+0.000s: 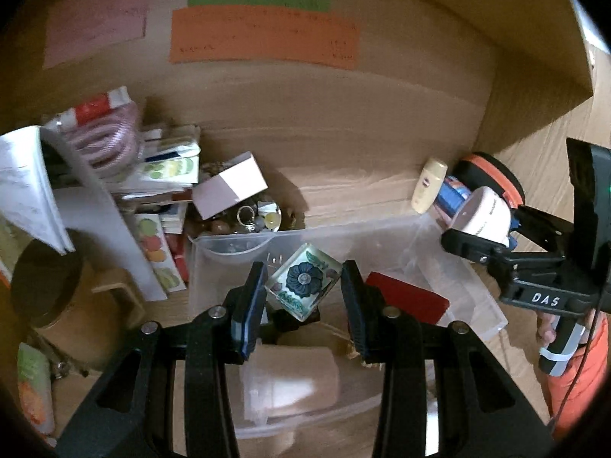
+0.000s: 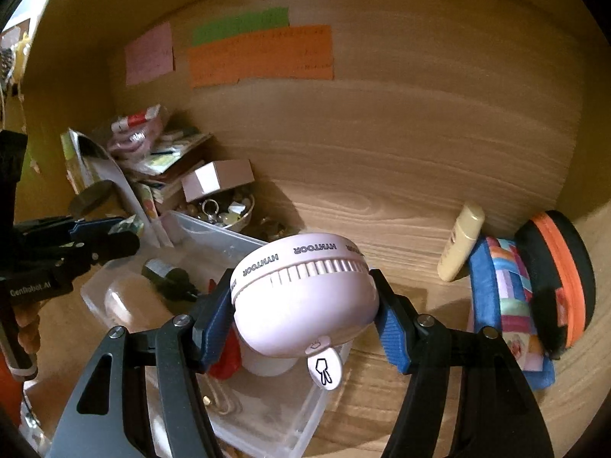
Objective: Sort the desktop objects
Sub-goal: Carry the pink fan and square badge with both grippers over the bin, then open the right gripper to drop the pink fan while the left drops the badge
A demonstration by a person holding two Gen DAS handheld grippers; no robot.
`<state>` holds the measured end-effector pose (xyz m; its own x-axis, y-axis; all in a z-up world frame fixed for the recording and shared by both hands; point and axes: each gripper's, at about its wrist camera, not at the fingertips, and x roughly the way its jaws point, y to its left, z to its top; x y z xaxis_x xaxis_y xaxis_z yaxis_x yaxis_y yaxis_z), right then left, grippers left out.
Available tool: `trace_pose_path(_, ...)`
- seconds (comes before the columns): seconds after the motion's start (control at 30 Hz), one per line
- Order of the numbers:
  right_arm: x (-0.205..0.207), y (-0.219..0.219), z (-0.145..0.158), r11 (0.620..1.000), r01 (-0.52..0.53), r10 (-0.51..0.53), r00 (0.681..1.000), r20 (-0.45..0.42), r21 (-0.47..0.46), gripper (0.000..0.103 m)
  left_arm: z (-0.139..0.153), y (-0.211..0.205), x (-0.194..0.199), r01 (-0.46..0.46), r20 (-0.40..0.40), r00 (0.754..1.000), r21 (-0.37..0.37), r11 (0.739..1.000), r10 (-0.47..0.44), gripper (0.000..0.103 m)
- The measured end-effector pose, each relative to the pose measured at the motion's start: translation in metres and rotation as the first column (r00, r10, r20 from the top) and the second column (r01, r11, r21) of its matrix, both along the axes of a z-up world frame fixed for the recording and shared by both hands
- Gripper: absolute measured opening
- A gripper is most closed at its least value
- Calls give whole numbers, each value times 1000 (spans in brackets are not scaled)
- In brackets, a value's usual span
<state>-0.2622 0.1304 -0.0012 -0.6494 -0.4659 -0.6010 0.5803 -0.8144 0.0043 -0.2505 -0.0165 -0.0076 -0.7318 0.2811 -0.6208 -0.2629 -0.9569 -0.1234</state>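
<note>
Glass flower block tilted, corner-down diagonal.

A home desk nook: sticky notes above cluttered wooden desk.

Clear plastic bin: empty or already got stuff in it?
Not empty. The clear plastic bin holds a red card and a beige roll; the right wrist view also shows a small dark bottle inside.
</note>
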Motion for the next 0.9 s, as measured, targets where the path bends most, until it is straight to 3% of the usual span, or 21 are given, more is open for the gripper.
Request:
trace_pose_path(0.5, -25, -18, -31, 997, -45, 41, 998, 53, 59, 63, -41, 36, -37, 55, 136, 990, -84, 995, -44, 39)
trace_pose_path(0.9, -21, -17, -35, 988, -93, 85, 994, 66, 121, 63, -57, 41, -47, 49, 209, 977, -83, 995, -31, 39)
